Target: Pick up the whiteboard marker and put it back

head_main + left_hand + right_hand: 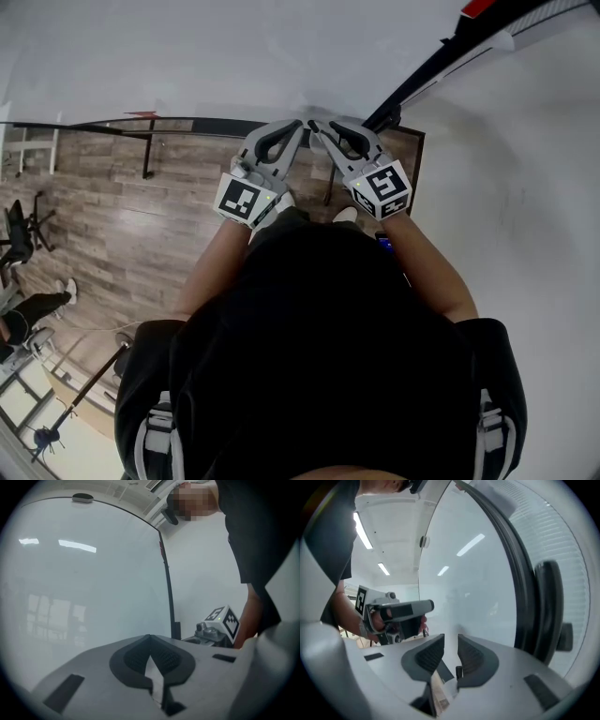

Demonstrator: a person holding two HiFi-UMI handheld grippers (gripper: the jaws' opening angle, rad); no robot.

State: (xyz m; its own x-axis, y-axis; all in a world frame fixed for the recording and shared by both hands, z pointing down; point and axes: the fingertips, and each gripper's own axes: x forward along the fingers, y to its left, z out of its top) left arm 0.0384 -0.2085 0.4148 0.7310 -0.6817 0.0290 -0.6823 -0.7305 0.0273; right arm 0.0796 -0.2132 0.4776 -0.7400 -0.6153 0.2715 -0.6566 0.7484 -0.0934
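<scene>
Head view: glossy white whiteboard, black frame

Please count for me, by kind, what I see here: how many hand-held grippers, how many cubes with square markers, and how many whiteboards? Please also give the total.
Hand-held grippers: 2 (left, right)
Cubes with square markers: 2 (one on the left gripper, one on the right)
Whiteboards: 1
Total: 5
</scene>
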